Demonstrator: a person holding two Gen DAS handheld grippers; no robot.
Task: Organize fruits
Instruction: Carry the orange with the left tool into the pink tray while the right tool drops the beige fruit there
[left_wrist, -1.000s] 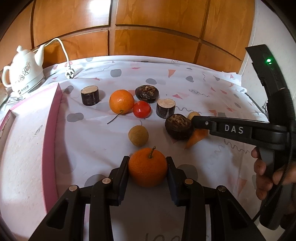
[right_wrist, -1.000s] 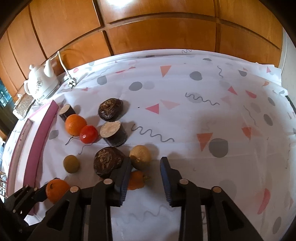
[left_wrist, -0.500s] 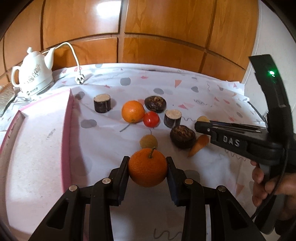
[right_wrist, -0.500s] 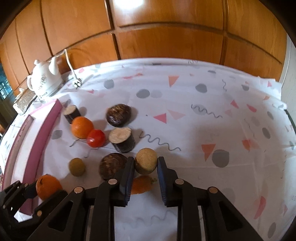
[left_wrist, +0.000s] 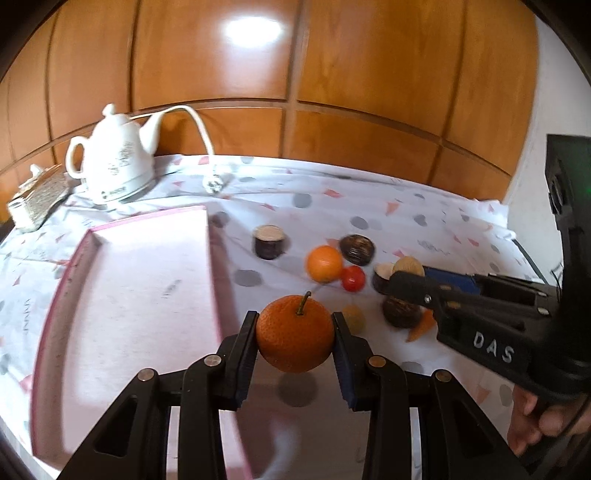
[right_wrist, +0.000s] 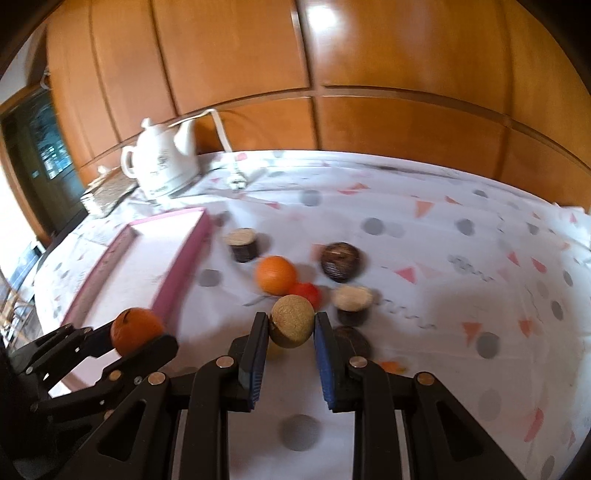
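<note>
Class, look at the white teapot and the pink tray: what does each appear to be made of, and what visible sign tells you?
White teapot: likely glazed ceramic, glossy white with a faint printed pattern.
Pink tray: possibly cardboard or plastic; matte pale floor, darker pink raised rim, no shine. The frames leave it open.

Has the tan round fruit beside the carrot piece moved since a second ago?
Yes. The tan round fruit has left the patterned tablecloth: the right gripper has clamped it and lifted it above the red tomato.
</note>
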